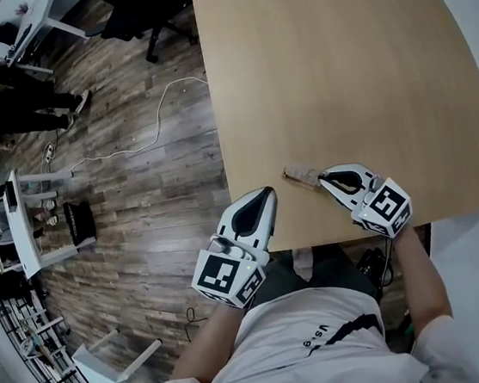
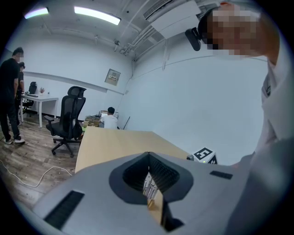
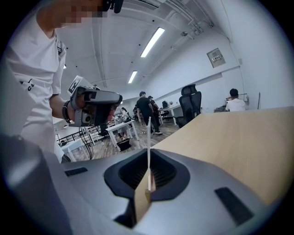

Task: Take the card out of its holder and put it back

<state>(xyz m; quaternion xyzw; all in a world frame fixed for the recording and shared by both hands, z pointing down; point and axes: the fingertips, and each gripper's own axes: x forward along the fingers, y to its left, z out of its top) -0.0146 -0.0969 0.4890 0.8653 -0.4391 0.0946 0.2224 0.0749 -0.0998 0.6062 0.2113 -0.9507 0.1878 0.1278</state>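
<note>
We see the left claw closed to a sliver on a small white card with dark printed lines. The card is pinched deep between the pads and barely shows past the tips. This claw hangs just off the near edge of the pale wooden bench, beside it rather than over it, and apart from the other claw. We judge that the card is out of its sleeve and is held clear so the two pieces do not foul each other.

The right claw is likewise almost shut, gripping a thin, flat holder that looks brownish from above. The holder sticks straight out ahead of the claw's tips, low over the bench; whether it touches the wood we cannot tell. In the right gripper view it runs edge-on as a pale line rising from between the pads, with the left claw off to its left. Gripping one end leaves the far end free. We take that end to be the mouth the card must re-enter, though the opening is too small to make out.

Our reading is that removal is done and the return comes next. It calls for lining the card's edge up with the holder's free end. Both pieces are thin, so a slight tilt could make the card miss or buckle.
</note>
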